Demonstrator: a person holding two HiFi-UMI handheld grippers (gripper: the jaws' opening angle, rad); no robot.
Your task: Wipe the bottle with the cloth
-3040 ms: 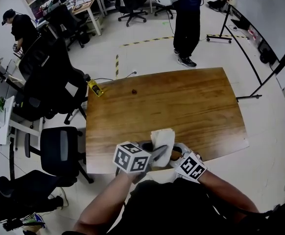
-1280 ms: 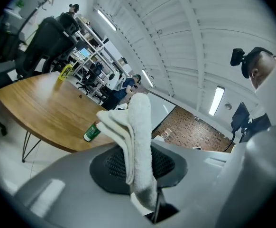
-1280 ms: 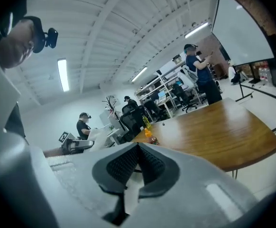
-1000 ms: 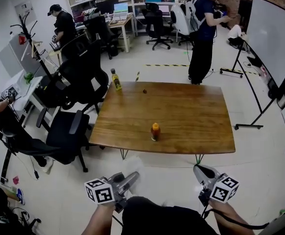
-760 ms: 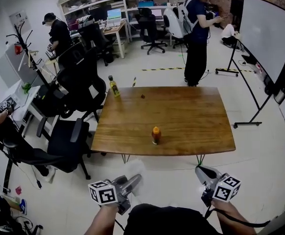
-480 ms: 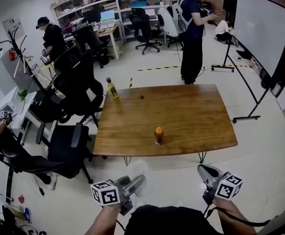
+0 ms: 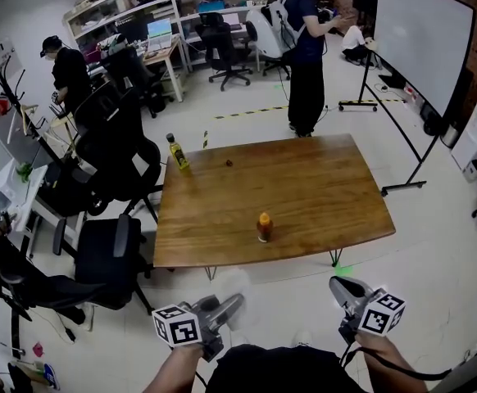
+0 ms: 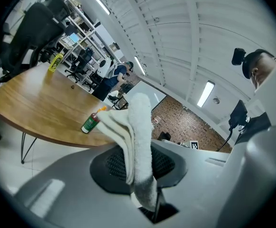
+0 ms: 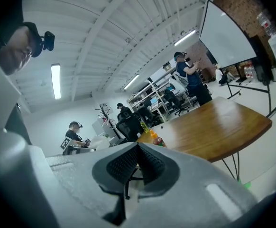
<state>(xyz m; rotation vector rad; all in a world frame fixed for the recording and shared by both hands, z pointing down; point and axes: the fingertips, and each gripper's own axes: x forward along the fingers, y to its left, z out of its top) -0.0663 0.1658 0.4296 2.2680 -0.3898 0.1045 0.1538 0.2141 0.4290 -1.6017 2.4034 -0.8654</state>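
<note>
A small bottle (image 7: pixel 263 227) with an orange cap stands upright near the front edge of the wooden table (image 7: pixel 320 188); it also shows in the left gripper view as the bottle (image 8: pixel 90 122) and in the right gripper view as the bottle (image 9: pixel 158 140). My left gripper (image 7: pixel 232 305) is shut on a white cloth (image 8: pixel 137 146), which sticks up between its jaws. My right gripper (image 7: pixel 342 287) is shut with nothing in it. Both grippers hang over the floor, well short of the table and apart from the bottle.
A yellow bottle (image 7: pixel 176 152) stands at the table's far left corner and a small dark object (image 7: pixel 229 163) lies near the far edge. Black office chairs (image 7: pixel 103 256) crowd the table's left side. A person (image 7: pixel 304 51) stands beyond the table, and a whiteboard (image 7: pixel 423 39) stands at the right.
Three seconds ago both grippers were at the table's front edge with the cloth. Over the last second the view has swung slightly; the grippers keep their places low in the head view, away from the table.
</note>
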